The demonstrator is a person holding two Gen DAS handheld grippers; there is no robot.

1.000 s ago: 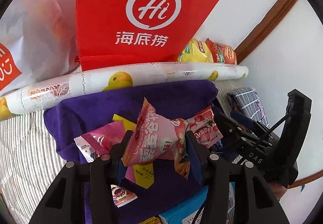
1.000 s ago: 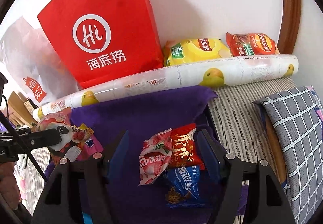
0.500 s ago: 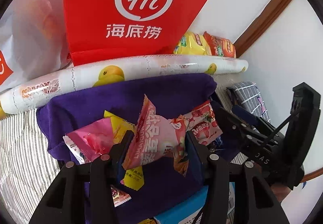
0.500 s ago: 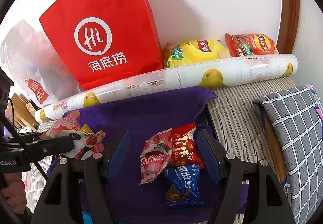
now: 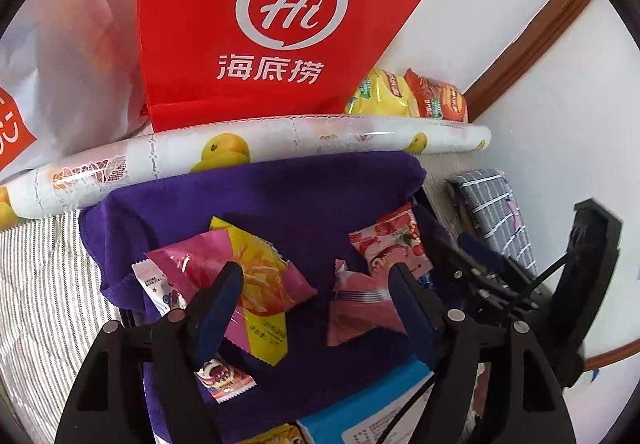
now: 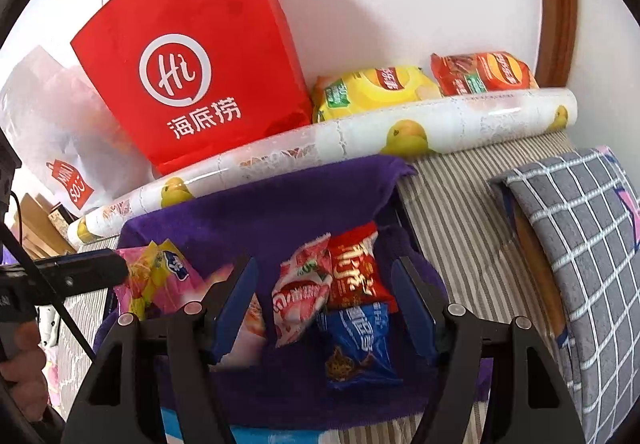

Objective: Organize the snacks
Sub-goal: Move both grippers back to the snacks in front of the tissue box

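A purple cloth (image 5: 280, 204) holds several snack packets. My left gripper (image 5: 314, 276) hangs over it with its jaws opening. A pink packet (image 5: 360, 308) lies loose on the cloth between them, near the right finger. A pink and yellow packet (image 5: 256, 276) lies to the left, a strawberry packet (image 5: 392, 244) to the right. My right gripper (image 6: 324, 268) stands open above the strawberry packet (image 6: 304, 292), a red packet (image 6: 356, 268) and a blue packet (image 6: 360, 348), holding none of them.
A red paper bag (image 5: 280, 24) and a white plastic bag (image 6: 52, 124) stand against the wall behind a rolled fruit-print sheet (image 5: 280, 140). A yellow crisp bag (image 6: 372, 92) and an orange one (image 6: 484, 72) lie behind the roll. A checked pillow (image 6: 580, 244) lies on striped bedding (image 6: 452, 204).
The left jaws have spread apart, and the pink packet that they held has dropped onto the purple cloth. The right gripper stands as before.
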